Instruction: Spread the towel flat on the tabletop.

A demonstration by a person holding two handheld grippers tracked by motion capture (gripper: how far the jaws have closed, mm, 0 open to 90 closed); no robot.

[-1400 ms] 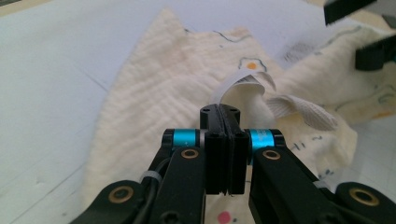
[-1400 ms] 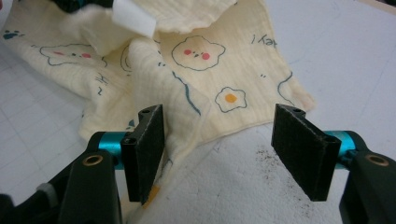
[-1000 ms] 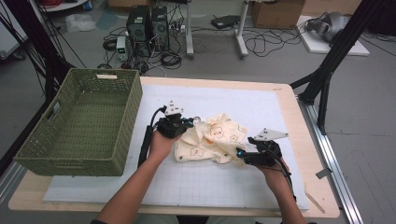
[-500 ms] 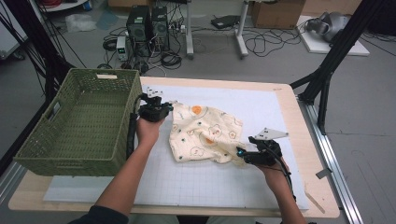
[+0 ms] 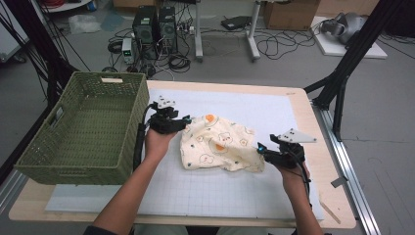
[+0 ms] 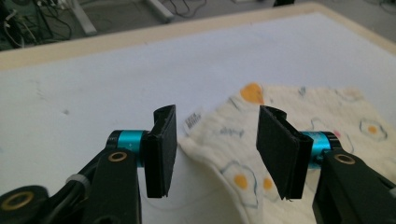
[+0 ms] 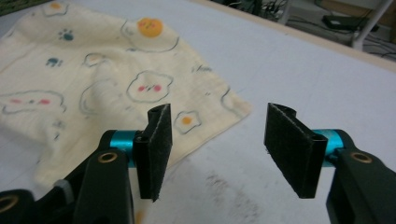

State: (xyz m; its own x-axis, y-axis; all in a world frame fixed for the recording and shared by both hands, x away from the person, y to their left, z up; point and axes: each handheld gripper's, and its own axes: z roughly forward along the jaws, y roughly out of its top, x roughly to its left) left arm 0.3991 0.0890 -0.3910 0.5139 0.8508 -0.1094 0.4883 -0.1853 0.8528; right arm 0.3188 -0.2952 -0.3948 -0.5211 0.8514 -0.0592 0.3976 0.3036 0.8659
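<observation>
Both claws agape: left claw [image 6: 212,151] and right claw [image 7: 217,149] flanking the cloth [image 5: 218,144], unclamped.

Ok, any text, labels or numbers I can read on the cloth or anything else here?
Cloth tag: dark printed marks at the cloth's edge, in the left gripper view; too small and blurred to read.
Cloth print: fried eggs, paw prints and cloud faces; no words.
Basket, mat, computer towers: no readable text.
</observation>
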